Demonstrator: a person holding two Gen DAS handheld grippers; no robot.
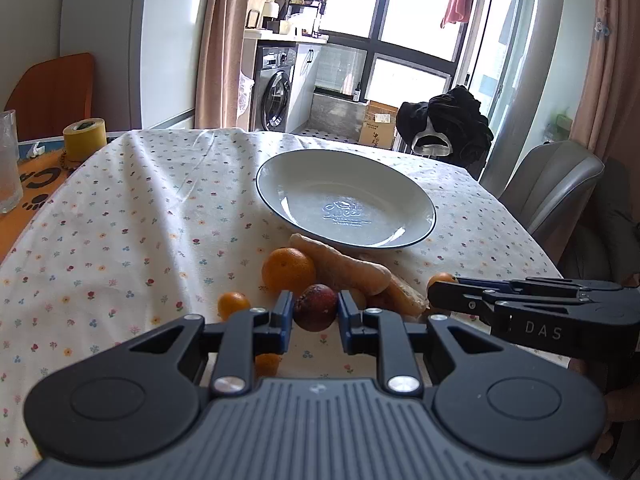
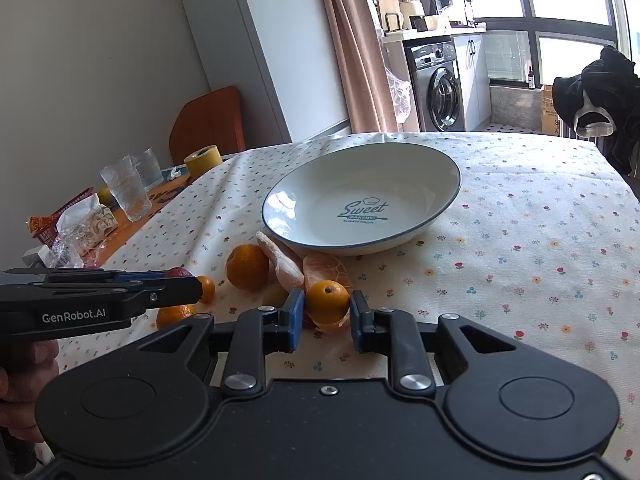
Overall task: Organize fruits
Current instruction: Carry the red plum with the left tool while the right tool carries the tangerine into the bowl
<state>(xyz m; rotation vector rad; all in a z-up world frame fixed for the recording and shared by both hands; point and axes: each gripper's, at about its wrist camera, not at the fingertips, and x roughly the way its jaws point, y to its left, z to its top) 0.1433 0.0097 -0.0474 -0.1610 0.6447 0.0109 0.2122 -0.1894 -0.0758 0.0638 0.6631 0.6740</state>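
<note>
While the left tool [image 1: 314, 312] pinches a dark-red wrinkled fruit [image 1: 315, 306], the right tool [image 2: 326, 316] pinches a small glossy orange [image 2: 327, 302].

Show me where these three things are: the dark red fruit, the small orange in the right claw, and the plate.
dark red fruit [image 1: 315, 307], left wrist view, middle of its front skin.
small orange [image 2: 327, 301], right wrist view, centre of its front side.
plate [image 2: 280, 200], right wrist view, bare inner wall on the left.

Dark-red fruit [image 1: 315, 307] and small orange [image 2: 327, 302] — each between fingers — beside empty plate [image 2: 440, 222].
</note>
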